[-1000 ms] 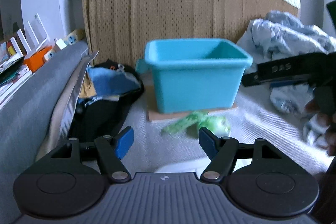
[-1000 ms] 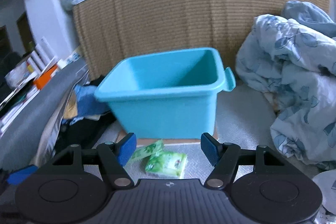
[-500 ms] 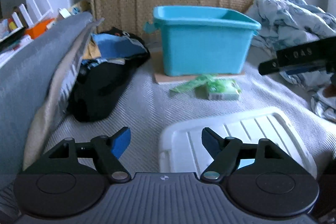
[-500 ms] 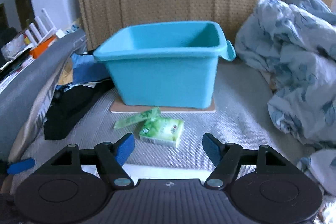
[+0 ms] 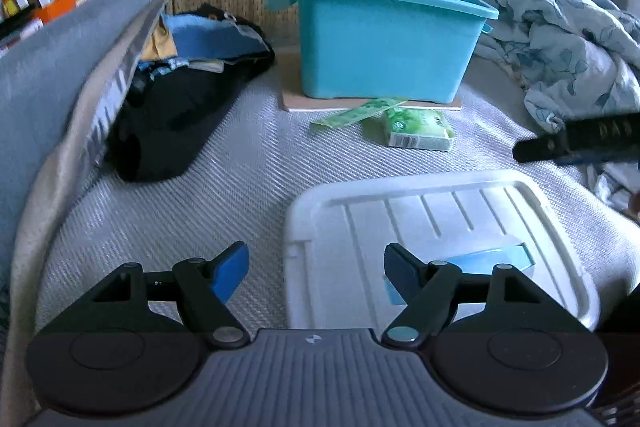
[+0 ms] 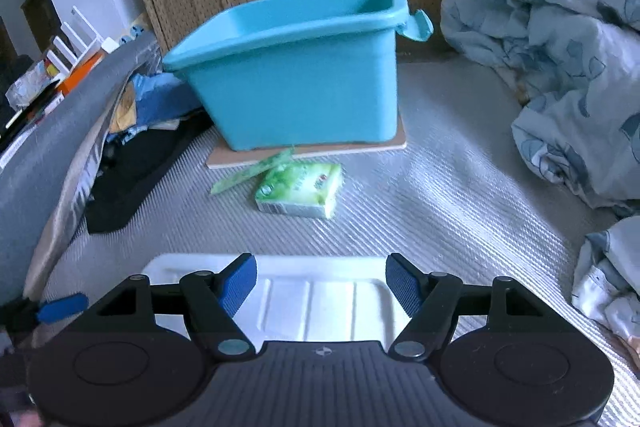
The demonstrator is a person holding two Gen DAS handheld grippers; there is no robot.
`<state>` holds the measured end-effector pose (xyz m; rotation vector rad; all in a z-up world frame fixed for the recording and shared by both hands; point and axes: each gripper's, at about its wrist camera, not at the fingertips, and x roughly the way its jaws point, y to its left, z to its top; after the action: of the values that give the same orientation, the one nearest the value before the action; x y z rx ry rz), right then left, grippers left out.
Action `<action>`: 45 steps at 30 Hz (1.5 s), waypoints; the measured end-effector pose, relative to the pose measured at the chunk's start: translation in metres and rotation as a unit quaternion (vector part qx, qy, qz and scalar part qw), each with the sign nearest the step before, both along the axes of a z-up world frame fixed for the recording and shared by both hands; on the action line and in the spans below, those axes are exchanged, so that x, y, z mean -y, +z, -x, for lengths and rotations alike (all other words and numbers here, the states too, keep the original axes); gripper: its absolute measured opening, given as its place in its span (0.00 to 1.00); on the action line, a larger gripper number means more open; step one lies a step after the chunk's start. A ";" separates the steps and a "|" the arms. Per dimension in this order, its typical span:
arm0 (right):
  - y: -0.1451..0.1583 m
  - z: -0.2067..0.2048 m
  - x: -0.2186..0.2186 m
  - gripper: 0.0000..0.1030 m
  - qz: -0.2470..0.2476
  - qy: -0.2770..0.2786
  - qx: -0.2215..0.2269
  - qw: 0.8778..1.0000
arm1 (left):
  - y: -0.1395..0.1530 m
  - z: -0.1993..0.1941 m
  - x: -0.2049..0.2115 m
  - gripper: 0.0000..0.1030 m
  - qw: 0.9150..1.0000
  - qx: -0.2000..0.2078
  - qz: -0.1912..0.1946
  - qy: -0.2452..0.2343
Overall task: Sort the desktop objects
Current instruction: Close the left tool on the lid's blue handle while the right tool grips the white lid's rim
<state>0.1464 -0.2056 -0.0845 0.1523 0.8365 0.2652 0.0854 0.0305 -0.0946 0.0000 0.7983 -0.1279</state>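
Your left gripper point(image 5: 316, 269) has dropped and tipped down since a second ago, jaws apart and empty, so a white lid point(image 5: 440, 227) now lies right under it where only the mat showed. Your right gripper point(image 6: 322, 281), also apart and empty, has come down over the same lid's near edge. Ahead of both sit a green tissue pack point(image 6: 300, 195) and a green strip point(image 6: 252, 173), then the teal bin point(image 6: 300, 75) on a board. Dark bags point(image 5: 172, 107) crowd the left, rumpled bedding point(image 6: 560, 67) the right.
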 end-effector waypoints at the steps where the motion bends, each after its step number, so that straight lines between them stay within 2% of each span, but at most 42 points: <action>1: -0.002 0.000 0.000 0.73 0.004 0.006 -0.003 1.000 | -0.001 -0.001 0.001 0.75 1.000 -0.003 0.003 0.000; 5: -0.010 0.004 0.001 0.73 0.029 0.036 -0.022 0.999 | -0.004 -0.001 0.007 0.76 1.000 -0.015 0.000 -0.009; 12: -0.029 0.009 0.002 0.73 0.058 0.075 -0.063 0.994 | -0.006 0.002 0.004 0.77 0.998 -0.053 0.025 -0.008; 15: -0.035 0.013 0.004 0.73 0.064 0.082 -0.074 0.992 | -0.006 0.005 0.006 0.80 0.998 -0.056 0.023 -0.006; 19: -0.036 0.021 0.010 0.73 0.055 0.090 -0.080 0.991 | -0.010 0.002 0.008 0.81 0.997 -0.062 0.030 -0.019; 24: -0.037 0.027 0.010 0.73 0.063 0.094 -0.082 0.990 | -0.015 -0.004 0.012 0.82 0.995 -0.075 0.059 -0.004; 25: -0.037 0.026 0.009 0.73 0.066 0.093 -0.080 0.990 | -0.015 -0.005 0.015 0.85 0.995 -0.076 0.059 -0.008; 30: -0.038 0.027 0.009 0.73 0.070 0.092 -0.072 0.991 | -0.019 -0.002 0.023 0.87 0.996 -0.072 0.021 -0.039; 35: -0.037 0.028 0.010 0.73 0.062 0.100 -0.072 0.990 | -0.021 -0.005 0.018 0.91 0.996 -0.074 0.035 -0.028; 41: -0.037 0.030 0.013 0.73 0.094 0.080 -0.059 0.991 | -0.022 -0.006 0.022 0.91 0.997 -0.073 0.021 -0.035; 45: -0.044 0.030 0.011 0.73 0.098 0.090 -0.068 0.989 | -0.023 -0.008 0.020 0.91 0.997 -0.074 0.007 -0.034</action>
<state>0.1166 -0.2166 -0.1283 -0.0903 1.0075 0.3425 0.0934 0.0107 -0.1174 0.0043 0.9460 -0.1995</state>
